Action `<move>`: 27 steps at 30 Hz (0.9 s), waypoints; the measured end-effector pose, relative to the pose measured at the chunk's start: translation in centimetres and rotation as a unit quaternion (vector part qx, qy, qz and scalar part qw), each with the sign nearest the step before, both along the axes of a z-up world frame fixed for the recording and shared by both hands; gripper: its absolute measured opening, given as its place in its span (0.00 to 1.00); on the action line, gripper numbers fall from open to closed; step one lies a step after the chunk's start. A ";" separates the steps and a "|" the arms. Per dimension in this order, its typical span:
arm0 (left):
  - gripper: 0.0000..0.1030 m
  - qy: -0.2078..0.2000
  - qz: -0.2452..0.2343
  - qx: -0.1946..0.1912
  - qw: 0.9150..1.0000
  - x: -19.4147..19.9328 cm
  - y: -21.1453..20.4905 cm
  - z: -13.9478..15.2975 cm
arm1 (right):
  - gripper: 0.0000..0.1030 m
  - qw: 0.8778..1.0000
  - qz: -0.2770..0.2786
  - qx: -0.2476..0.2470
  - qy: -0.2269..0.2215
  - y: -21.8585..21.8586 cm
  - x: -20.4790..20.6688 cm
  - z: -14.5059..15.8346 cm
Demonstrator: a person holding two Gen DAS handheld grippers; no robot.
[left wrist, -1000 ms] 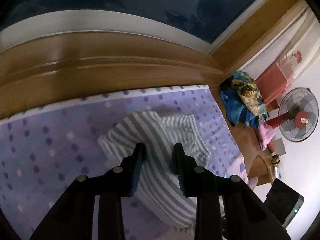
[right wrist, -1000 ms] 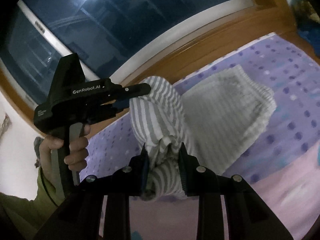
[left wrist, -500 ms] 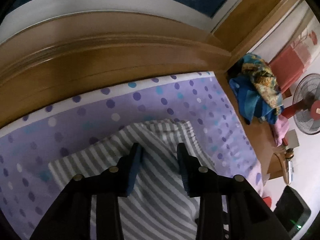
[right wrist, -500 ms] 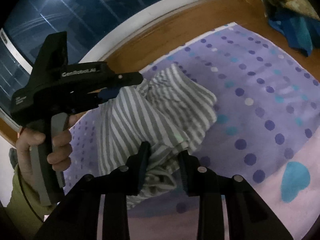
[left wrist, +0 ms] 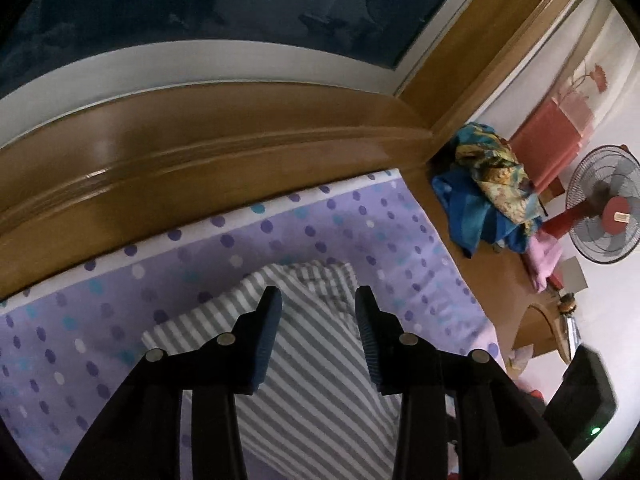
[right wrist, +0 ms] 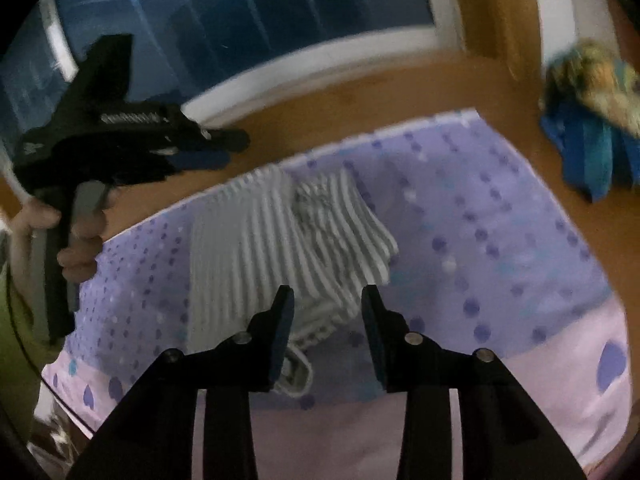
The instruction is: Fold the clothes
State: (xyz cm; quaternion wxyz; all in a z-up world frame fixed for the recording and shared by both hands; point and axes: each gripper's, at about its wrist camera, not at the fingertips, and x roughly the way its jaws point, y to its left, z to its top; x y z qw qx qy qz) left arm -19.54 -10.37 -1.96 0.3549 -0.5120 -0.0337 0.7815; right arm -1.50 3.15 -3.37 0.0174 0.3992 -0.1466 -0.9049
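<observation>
A grey and white striped garment lies folded over on the purple dotted bedsheet. It also shows in the right wrist view. My left gripper is open and empty, raised above the garment. It also shows in the right wrist view at the left, above the cloth. My right gripper is open and empty, just above the garment's near edge. The right wrist view is blurred by motion.
A wooden ledge and a dark window run behind the bed. A pile of blue and patterned cloth lies on the wood at the right. A standing fan is farther right. A pink sheet band lies nearest.
Both grippers have opened and let go of the striped garment, which now lies on the sheet. Both have drawn back from it, the right one moving quickly.
</observation>
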 end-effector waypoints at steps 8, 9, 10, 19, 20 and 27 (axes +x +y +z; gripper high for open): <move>0.37 -0.038 0.027 -0.010 0.999 0.1 1.6 -5.2 | 0.34 0.995 0.103 0.009 -0.013 -2.2 -3.3 -1.5; 0.37 -0.034 0.035 -0.010 0.999 0.2 1.8 -5.4 | 0.34 0.993 0.111 0.032 -0.021 -2.4 -3.5 -2.5; 0.38 -0.030 0.043 -0.011 0.999 0.3 1.9 -5.7 | 0.34 0.992 0.120 0.038 -0.019 -2.2 -3.5 -3.0; 0.38 -0.019 0.139 0.021 0.990 2.8 -1.3 -3.6 | 0.35 0.978 0.204 0.037 -0.022 -0.4 -3.2 -2.3; 0.38 -0.016 0.148 0.023 0.989 3.6 -2.4 -3.4 | 0.35 0.977 0.208 0.034 -0.020 0.0 -3.3 -1.9; 0.38 -0.050 0.217 0.042 0.974 8.1 -7.8 -5.2 | 0.45 0.974 0.226 -0.017 -0.015 1.3 -7.0 -1.5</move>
